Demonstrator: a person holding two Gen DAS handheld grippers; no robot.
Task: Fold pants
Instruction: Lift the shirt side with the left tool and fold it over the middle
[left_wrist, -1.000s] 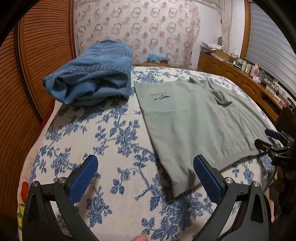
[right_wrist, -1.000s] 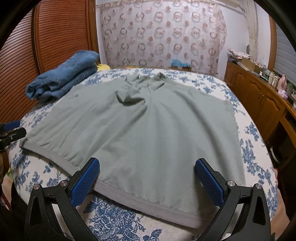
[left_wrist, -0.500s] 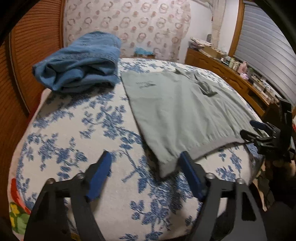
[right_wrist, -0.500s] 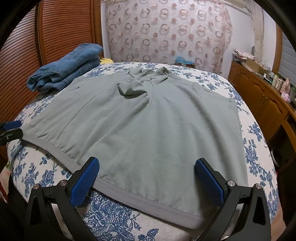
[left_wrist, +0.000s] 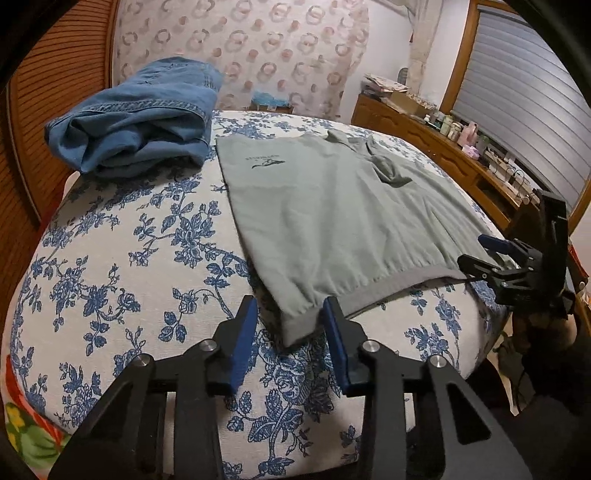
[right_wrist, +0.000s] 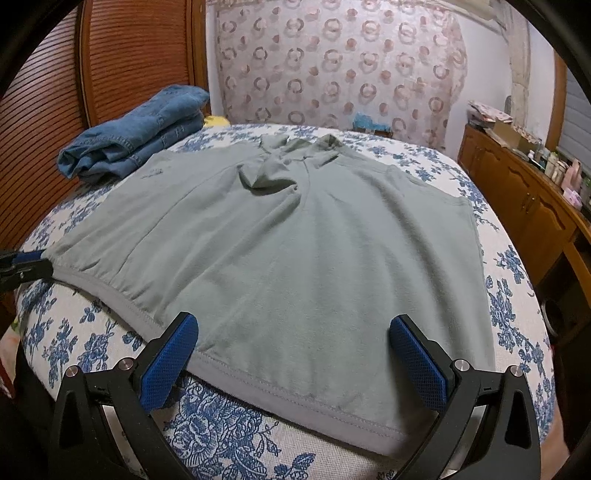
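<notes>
A grey-green polo shirt (left_wrist: 332, 206) (right_wrist: 295, 240) lies spread flat on the bed, collar at the far end. Folded blue jeans (left_wrist: 140, 118) (right_wrist: 136, 136) sit at the bed's far left corner. My left gripper (left_wrist: 290, 314) (right_wrist: 37, 260) is at the shirt's near left hem corner. Its jaws are closing, with the corner between them and a gap still showing beside the left pad. My right gripper (right_wrist: 293, 328) (left_wrist: 478, 254) stands wide open over the hem further right, fingers either side of flat cloth.
The bed (left_wrist: 110, 240) has a white cover with blue flowers and rounds off towards me. A slatted wooden door (left_wrist: 48, 92) is at the left. A wooden dresser (right_wrist: 524, 199) with bottles runs along the right. A patterned curtain (left_wrist: 258, 55) hangs behind.
The left gripper's jaws have narrowed from wide open to close around the shirt's hem corner, and it has tipped towards that corner. The right gripper has stayed open in place.
</notes>
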